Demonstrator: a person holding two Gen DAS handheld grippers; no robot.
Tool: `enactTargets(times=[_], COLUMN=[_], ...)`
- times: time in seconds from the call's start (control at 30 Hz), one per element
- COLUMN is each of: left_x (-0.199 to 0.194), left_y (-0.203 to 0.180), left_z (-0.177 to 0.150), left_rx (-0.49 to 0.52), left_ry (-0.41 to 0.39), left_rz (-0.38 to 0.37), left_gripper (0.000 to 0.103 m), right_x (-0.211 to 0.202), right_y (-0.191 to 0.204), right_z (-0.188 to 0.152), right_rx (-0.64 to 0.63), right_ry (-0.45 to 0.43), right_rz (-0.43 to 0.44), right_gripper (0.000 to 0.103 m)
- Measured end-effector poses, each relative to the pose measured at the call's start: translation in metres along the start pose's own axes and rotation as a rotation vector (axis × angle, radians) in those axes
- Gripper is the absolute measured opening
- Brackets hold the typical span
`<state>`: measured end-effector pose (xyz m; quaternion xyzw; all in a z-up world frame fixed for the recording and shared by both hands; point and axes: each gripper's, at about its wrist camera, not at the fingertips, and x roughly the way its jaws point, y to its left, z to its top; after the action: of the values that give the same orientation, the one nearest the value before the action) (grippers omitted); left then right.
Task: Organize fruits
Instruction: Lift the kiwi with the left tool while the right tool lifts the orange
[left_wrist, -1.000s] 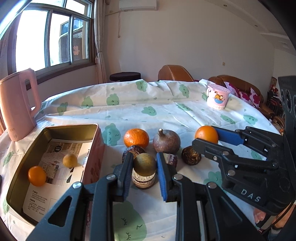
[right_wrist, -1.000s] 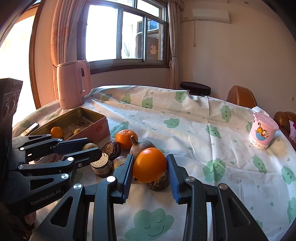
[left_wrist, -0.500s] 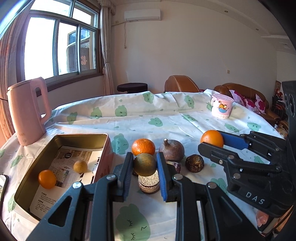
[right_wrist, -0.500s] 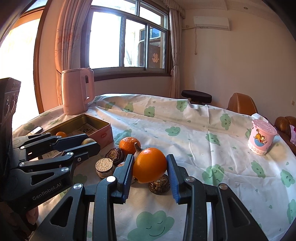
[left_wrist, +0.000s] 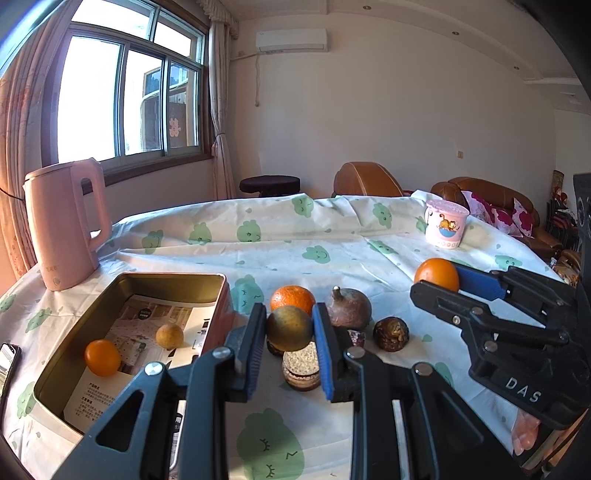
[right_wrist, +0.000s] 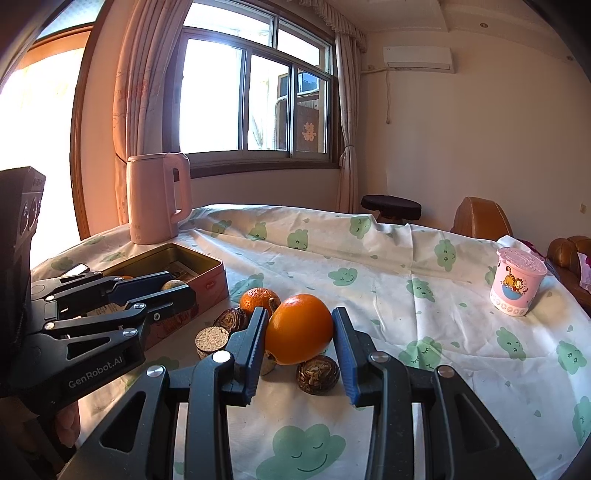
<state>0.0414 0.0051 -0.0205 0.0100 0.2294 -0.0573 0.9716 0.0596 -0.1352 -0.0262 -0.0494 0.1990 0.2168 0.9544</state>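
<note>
A: What sits at the left?
B: A pink kettle (left_wrist: 64, 229), then an open tin (left_wrist: 207, 282) holding two small fruits.
A: And the left tongs (left_wrist: 289, 326)?
B: Clamped on a greenish-brown fruit (left_wrist: 289, 328), held above the desk (left_wrist: 332, 251).
A: The right tongs (right_wrist: 299, 334)?
B: Gripping an orange (right_wrist: 299, 333) over the loose fruit.

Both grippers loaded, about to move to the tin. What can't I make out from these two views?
- Left wrist view: the dark pieces behind the olive-brown fruit are part hidden by the left gripper.
- Right wrist view: most of the tin interior is hidden by the left gripper; only the yellowish fruit peeks out.
- Right wrist view: the stemmed brown fruit is nearly all behind the orange held in the right gripper.
</note>
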Motion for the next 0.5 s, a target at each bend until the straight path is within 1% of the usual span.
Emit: enactTargets(times=[0.5], left_x=[-0.0099], left_y=[-0.0013], left_z=[0.0003], left_rx=[0.004], left_ry=[-0.055], left_rz=[0.025], left_gripper=[0.027], right_x=[-0.0085], right_y=[-0.0018], right_z=[-0.0016], right_rx=[0.006], right_ry=[-0.047], right_rz=[0.001], right_gripper=[0.038])
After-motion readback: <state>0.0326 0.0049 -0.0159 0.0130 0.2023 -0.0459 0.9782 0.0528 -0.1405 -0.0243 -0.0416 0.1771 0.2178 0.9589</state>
